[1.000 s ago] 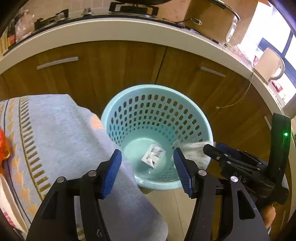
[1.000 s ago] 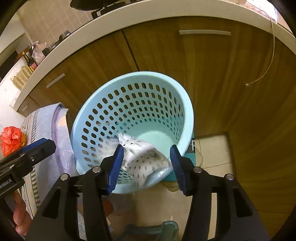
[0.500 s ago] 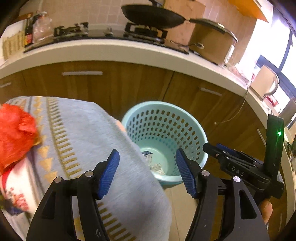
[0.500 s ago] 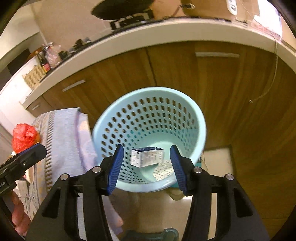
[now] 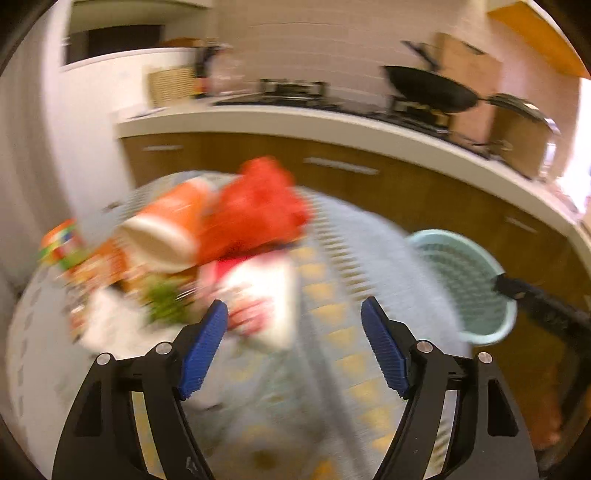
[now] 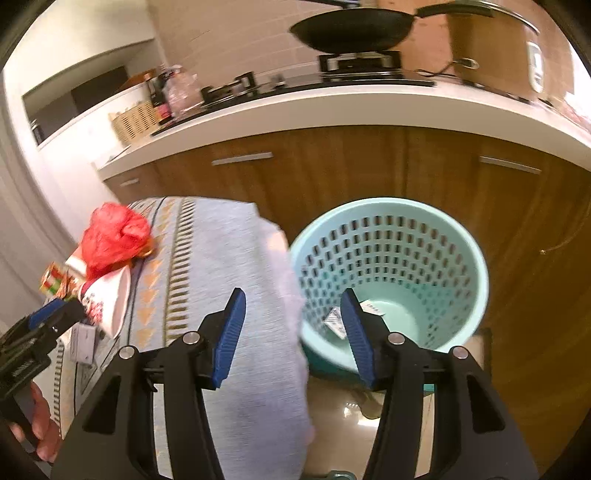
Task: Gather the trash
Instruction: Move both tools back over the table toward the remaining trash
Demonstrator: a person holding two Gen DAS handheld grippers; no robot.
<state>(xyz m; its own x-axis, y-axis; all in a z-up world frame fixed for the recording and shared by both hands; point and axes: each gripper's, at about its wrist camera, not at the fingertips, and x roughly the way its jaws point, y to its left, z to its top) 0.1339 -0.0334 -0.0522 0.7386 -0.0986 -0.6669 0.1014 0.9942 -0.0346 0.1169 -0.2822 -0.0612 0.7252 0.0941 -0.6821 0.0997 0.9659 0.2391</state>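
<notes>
On the cloth [image 6: 236, 258]: crumpled red bag [image 6: 112, 236].

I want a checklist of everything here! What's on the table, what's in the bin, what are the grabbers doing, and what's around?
Surface: table under a grey patterned cloth, bare near the bin.
Job's things: pale blue perforated plastic basket on the floor holds small paper wrappers; crumpled red plastic bag, orange paper cup and white printed packet wait on the cloth.
Clutter: small colourful packets, blurred.
Grippers: left gripper empty, fingers opening, over the trash pile; right gripper empty, open, beside the basket.
Cables: thin wire hanging down the cabinets.
Surroundings: wooden cabinets, white counter, black wok.
</notes>
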